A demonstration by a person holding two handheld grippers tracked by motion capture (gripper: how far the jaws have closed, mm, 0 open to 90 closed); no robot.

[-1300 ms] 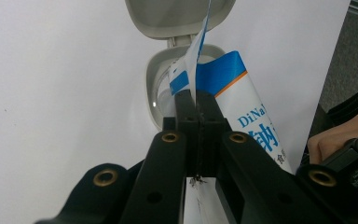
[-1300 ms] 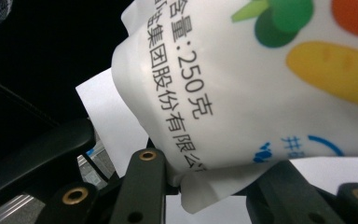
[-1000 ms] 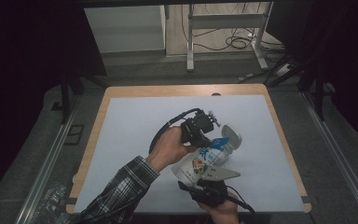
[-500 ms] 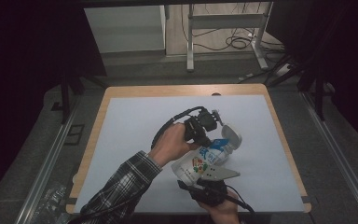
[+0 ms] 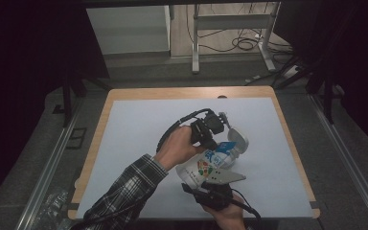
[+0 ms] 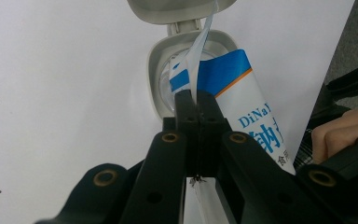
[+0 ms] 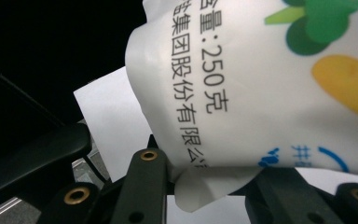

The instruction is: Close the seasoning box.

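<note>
White sheeting covered my wooden table. Nearest me, my right gripper had pinched the crimped bottom edge of a printed white pouch lying mid-table. Farther out, my left gripper was clamped on a thin strip at the pouch's open flip-cap.

Pouch reads "250克"; its blue end seemingly "DiNa".

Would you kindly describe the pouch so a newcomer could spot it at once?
On the white mat covering the table, look between the two grippers near the front edge. The pouch is white plastic with colourful vegetable pictures, a blue band and an open grey flip cap.
</note>
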